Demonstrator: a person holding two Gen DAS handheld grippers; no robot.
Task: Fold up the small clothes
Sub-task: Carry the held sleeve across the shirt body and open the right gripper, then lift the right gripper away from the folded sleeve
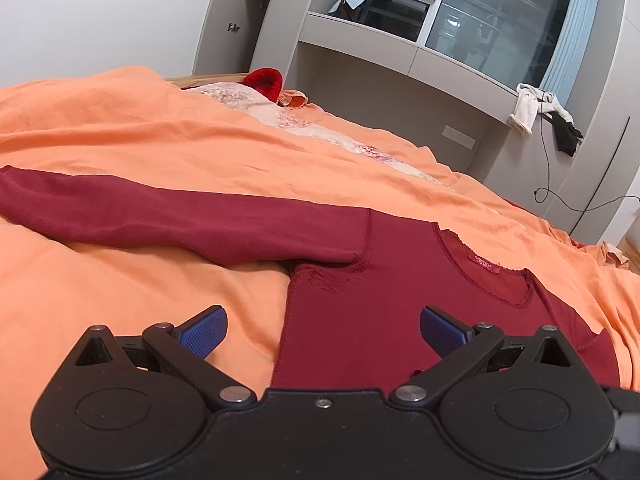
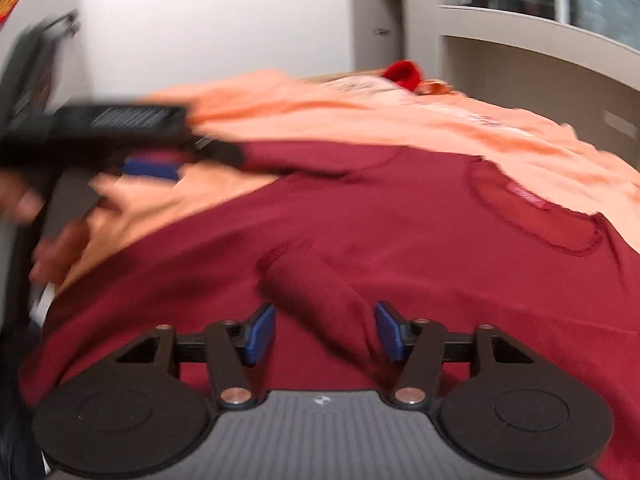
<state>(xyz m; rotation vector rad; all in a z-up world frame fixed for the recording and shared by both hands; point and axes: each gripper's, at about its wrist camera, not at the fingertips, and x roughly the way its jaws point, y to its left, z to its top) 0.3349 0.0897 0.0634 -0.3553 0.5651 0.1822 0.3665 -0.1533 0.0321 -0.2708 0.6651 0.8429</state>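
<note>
On the bed, left wrist view:
Bed cover: an orange bedspread (image 1: pixel 120 128) is lying rumpled across the whole bed.
Shirt: a dark red long-sleeved shirt (image 1: pixel 360 312) is lying flat on the bedspread, its neckline (image 1: pixel 480 276) pointing away from the camera.
Sleeve: one sleeve (image 1: pixel 160 212) is stretching straight out from the shirt's shoulder, away from the neckline.
Label: a pink tag (image 1: pixel 485 265) is sitting inside the neckline.
Left claw: the left claw (image 1: pixel 323 330) is hovering wide apart over the shirt's body near its side edge; one blue pad (image 1: pixel 202 334) is hanging over bare bedspread, the other over red cloth, and neither is gripping anything.
Beyond the shirt: a bright red item (image 1: pixel 266 80) is resting at the far end of the bed, past the neckline.

On the bed, right wrist view (blurred):
Shirt: the shirt (image 2: pixel 400 220) is filling the middle of the frame, neckline (image 2: pixel 536 216) away from the camera.
Folded sleeve: the second sleeve (image 2: pixel 316 296) is lying across the shirt's body, its cuff pointing up toward the neckline.
Right claw: the right claw (image 2: pixel 325 334) is standing partly apart, its blue pads (image 2: pixel 260 334) sitting on either side of the folded sleeve without squeezing it.
Left claw: the left claw (image 2: pixel 152 168) is showing as a dark smear over the shirt's far side edge, beside the outstretched sleeve.
</note>
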